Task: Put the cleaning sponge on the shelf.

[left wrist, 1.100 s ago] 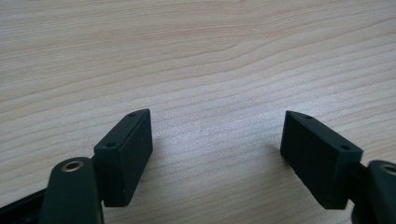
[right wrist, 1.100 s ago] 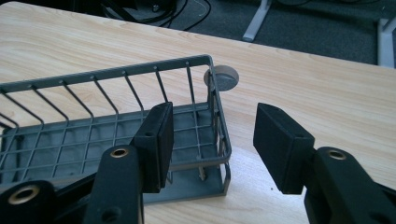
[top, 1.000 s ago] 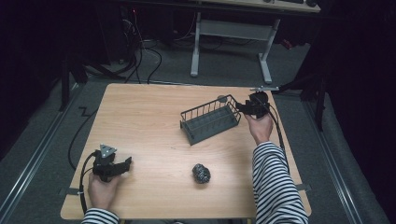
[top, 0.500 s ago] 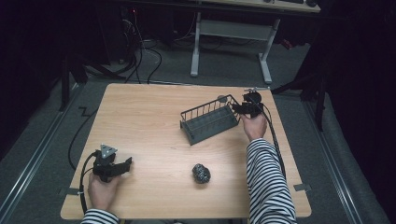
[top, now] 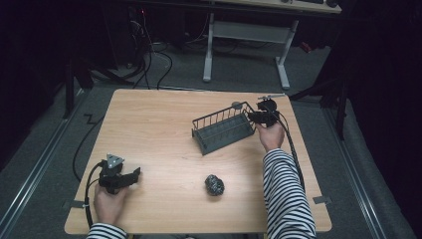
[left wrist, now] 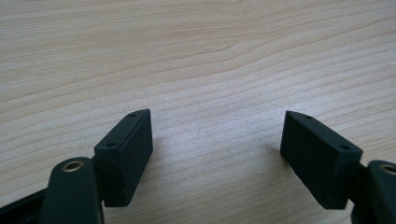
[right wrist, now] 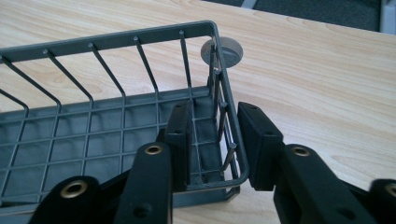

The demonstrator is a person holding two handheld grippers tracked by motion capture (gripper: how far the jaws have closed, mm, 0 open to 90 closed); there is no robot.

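At the near left of the table (top: 149, 124), the left gripper (top: 130, 176) is resting low over bare wood, its fingers (left wrist: 125, 154) standing wide apart with nothing between them. Farther right, near the front edge, a dark crumpled ball (top: 214, 184) is lying by itself, well apart from both grippers.

Right of centre, the wire basket (top: 221, 130) is sitting flat on the table, a grey metal rack with thin upright bars and a gridded floor. It is looking light and stiff, so it should be sliding or lifting as one piece, though thin wire gives little for the pads to bite on and may be pivoting in a pinch. The rim and end wall are the sound places to take hold.

The right gripper (right wrist: 212, 144) is doing just that: its fingers (right wrist: 180, 140) have just been closing on the basket's short end wall, one inside and one outside, seemingly clamping the wire. A small grey disc (right wrist: 223, 50) is lying just beyond that corner.
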